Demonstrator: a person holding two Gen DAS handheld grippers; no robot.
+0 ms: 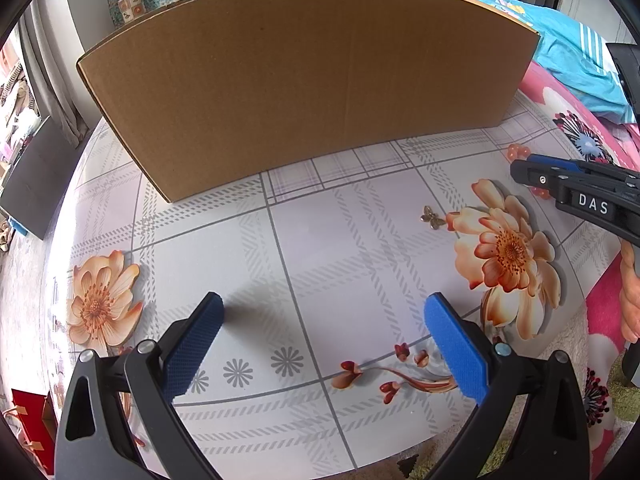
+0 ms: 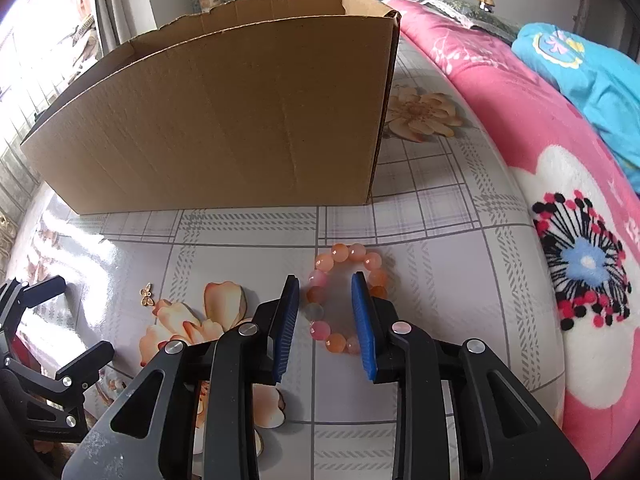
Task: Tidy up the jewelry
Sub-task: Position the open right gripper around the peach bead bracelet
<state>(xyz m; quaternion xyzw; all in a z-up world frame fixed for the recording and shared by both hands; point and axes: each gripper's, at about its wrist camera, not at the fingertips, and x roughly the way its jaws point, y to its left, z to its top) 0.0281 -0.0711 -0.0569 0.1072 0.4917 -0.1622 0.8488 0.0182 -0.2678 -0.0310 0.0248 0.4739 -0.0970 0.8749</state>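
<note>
A bracelet (image 2: 320, 328) of orange and pink beads lies flat on the flowered tablecloth (image 2: 240, 240). My right gripper (image 2: 325, 280) hangs over it with a narrow gap. The ring's left side sits between the blue pads, which do not press it, and the right finger (image 2: 364, 320) covers the ring's right side. A small gold butterfly charm (image 1: 432, 218) rests on the cloth left of the bracelet. My left gripper (image 1: 324, 308) stands wide open over bare cloth, nothing between its pads. The open cardboard box (image 2: 220, 120) stands behind both.
A pink flowered blanket (image 2: 520, 140) with a blue cloth (image 2: 592, 80) on it borders the table on the right. A red box (image 1: 28, 420) sits low beyond the table's left edge. A person's hand (image 1: 630, 288) holds the right gripper's handle.
</note>
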